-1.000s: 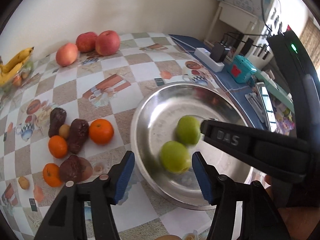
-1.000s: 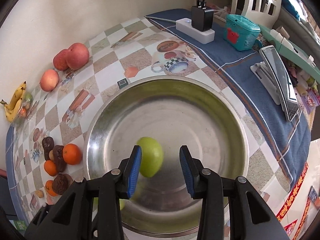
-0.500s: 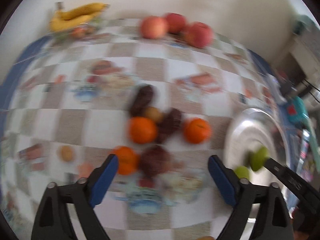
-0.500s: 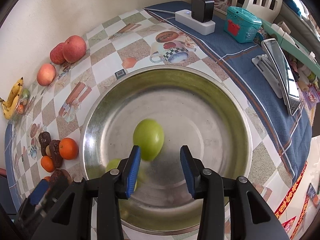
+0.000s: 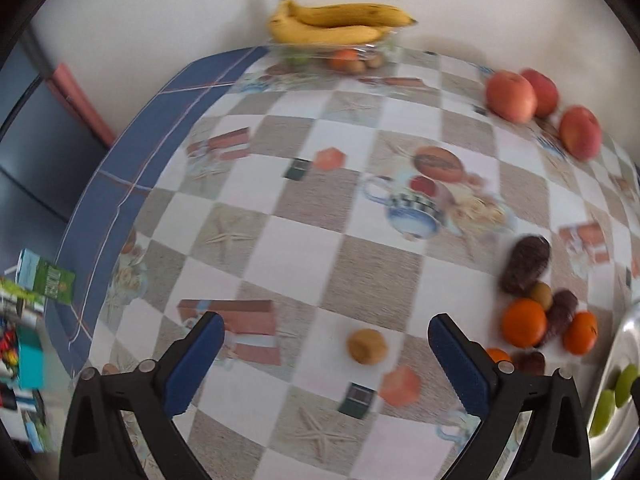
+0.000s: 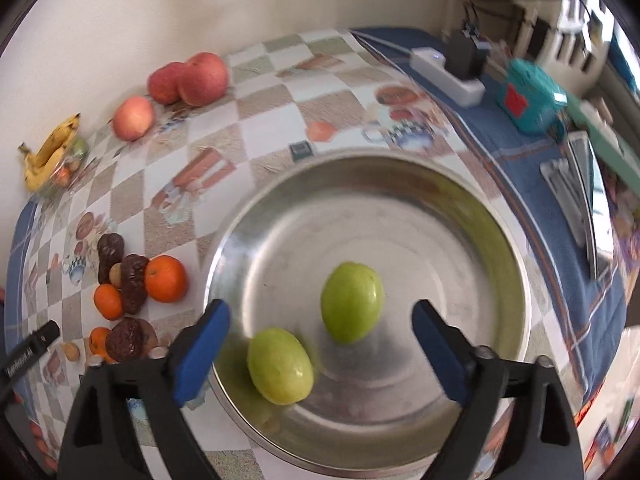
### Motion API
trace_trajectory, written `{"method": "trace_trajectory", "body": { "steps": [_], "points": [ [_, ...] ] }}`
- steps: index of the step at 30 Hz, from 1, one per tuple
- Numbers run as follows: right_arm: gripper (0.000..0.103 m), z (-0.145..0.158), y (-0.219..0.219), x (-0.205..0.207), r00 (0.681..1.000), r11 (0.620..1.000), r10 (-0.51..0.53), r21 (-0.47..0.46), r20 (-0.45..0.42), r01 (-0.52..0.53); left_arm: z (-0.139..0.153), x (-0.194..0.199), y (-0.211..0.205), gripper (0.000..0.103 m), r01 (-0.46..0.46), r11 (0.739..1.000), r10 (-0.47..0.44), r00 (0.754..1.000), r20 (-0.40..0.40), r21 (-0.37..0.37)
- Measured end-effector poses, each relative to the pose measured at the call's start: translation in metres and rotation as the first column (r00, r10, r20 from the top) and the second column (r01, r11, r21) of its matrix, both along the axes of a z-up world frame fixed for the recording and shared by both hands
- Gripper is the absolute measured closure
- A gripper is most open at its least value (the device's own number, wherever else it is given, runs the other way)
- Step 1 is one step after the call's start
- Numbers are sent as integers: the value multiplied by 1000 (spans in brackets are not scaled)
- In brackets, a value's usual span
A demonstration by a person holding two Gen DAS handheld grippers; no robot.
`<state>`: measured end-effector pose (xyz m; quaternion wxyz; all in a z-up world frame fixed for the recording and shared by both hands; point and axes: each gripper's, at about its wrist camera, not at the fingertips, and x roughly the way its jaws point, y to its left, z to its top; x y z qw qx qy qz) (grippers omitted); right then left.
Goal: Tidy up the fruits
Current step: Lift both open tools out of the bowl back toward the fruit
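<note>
— While our right gripper point(image 6: 320, 328) hangs over the steel bowl point(image 6: 420, 208), jaws wide apart and empty, what lies in it?

— Two green fruits point(image 6: 351, 307), free on the bowl's bottom, one nearer us and to the left. Our left view catches only the bowl's rim at its far right edge.

— And what does the left view add?

— The bananas point(image 5: 340, 24) at the far wall, and a small brown fruit point(image 5: 367, 346) between our left gripper point(image 5: 322, 354) fingers, which are spread and hold nothing.

— What changed?

— A second ago our left gripper faced the bowl; it has swung left. Our right jaws have opened wider.
</note>
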<state>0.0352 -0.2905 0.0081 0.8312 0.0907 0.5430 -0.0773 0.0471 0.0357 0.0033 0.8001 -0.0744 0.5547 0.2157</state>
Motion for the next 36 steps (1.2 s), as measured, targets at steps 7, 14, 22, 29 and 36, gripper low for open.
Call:
{"method": "trace_trajectory", "body": {
  "steps": [7,14,22,29,36],
  "points": [
    [7,7,11,1,997,999,44,-18,71,-43,-2,2,11,0,-9,1000,9,1000,12,-19],
    [7,5,24,1,991,994,105,32,81,-107,-22,7,8,0,10,998,-14,999,-51,-65],
    [7,2,68,-3,961,962,269,-74,63,-265,-30,7,16,0,-36,990,29,998,-50,-140],
    [7,-1,99,5,958,958,285,-26,17,-284,-20,10,25,0,-23,985,24,1000,4,-173],
    [7,1,129,26,968,969,246,-6,-44,-247,-18,13,27,0,-3,985,5,1000,12,-172]
  ]
}}
